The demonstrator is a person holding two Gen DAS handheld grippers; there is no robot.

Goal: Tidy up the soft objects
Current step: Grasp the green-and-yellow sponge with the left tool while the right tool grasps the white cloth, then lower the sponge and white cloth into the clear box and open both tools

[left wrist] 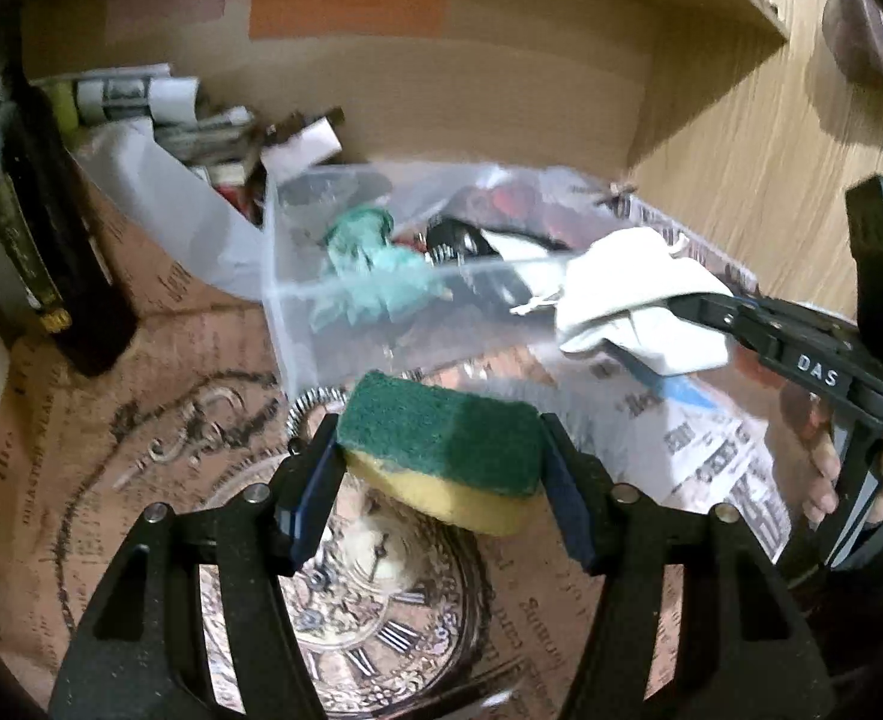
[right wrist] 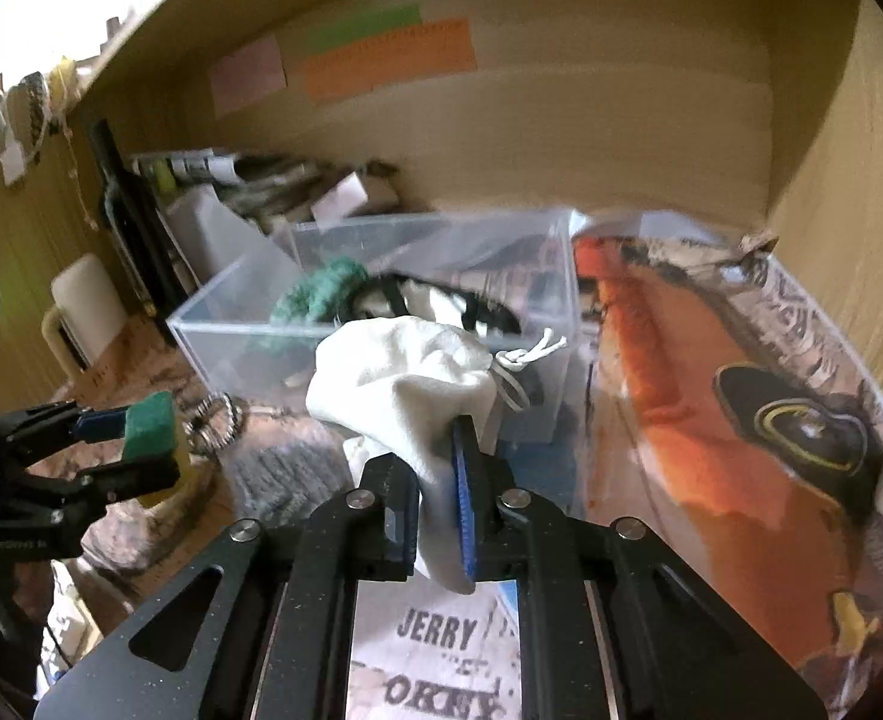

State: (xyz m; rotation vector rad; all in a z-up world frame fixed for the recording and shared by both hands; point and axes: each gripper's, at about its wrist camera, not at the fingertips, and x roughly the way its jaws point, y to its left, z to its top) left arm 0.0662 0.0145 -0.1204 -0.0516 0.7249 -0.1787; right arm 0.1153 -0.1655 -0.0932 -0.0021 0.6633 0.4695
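left gripper (left wrist: 441, 462): jaws about a sponge-width apart, pinching the sponge (left wrist: 441, 441) between the pads, green scour side up, yellow foam below; held clear of the printed table cover (left wrist: 111, 480).
right gripper (right wrist: 438, 516): jaws nearly closed, clamped on a fold of the white drawstring pouch (right wrist: 399, 372); bulk of pouch hangs past the fingertips, cords trailing right.
clear bin (right wrist: 213, 336): just ahead of both sets of fingers; pouch overlaps its near wall.
bin contents: green knit item (right wrist: 315, 294) at left, black-and-white item (right wrist: 441, 303) behind the pouch.
dark bottle (left wrist: 51, 240): far left of left fingers, upright by the clutter.
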